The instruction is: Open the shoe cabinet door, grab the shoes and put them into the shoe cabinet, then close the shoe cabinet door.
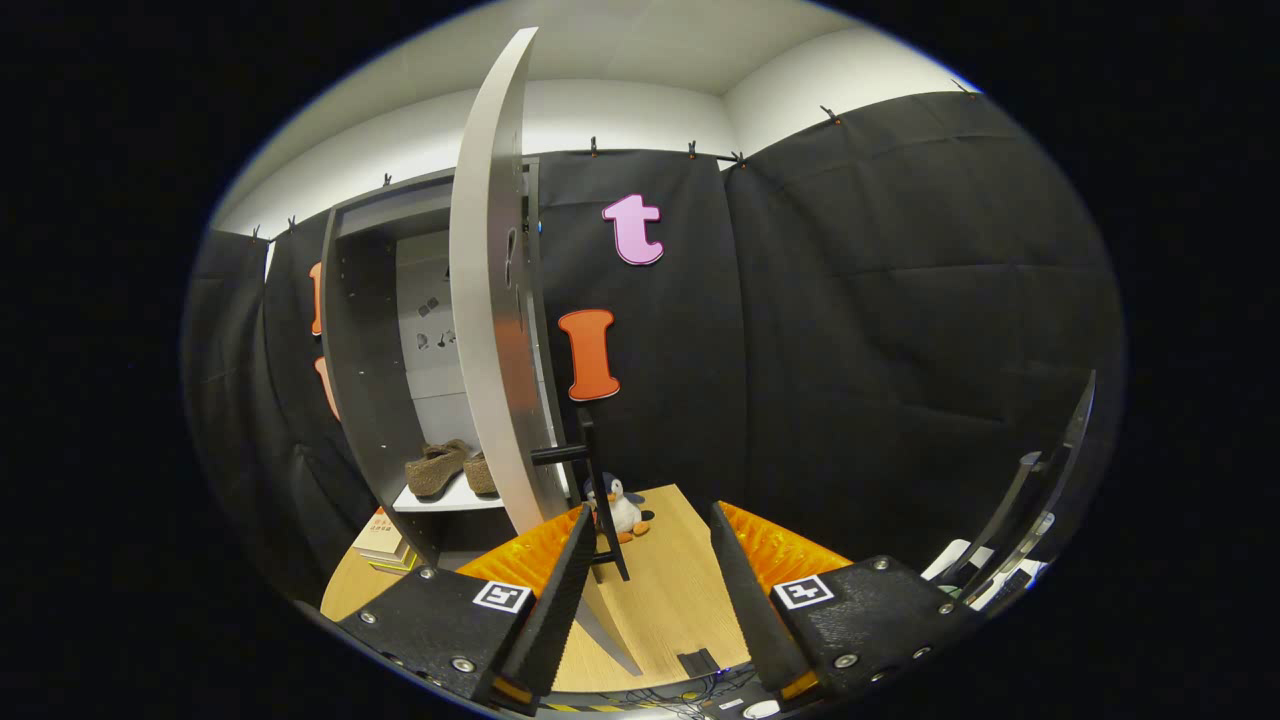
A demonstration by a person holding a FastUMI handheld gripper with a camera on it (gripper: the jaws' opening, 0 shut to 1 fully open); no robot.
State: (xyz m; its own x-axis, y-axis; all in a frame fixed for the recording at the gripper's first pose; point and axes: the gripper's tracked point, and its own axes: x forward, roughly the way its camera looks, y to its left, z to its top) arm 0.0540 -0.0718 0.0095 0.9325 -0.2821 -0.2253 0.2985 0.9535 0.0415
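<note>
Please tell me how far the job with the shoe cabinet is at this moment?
Done: the grey shoe cabinet stands open, and the brown fuzzy shoes lie on its white shelf. In hand: the gripper is open, its fingers either side of the black handle on the pale grey door, seen edge-on just ahead. Left: swing that door shut.

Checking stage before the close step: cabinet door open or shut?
Open. The shoe cabinet door stands edge-on, swung out, showing the shoes on the shelf inside. The hand-held gripper is open, its left finger by the door handle.
</note>
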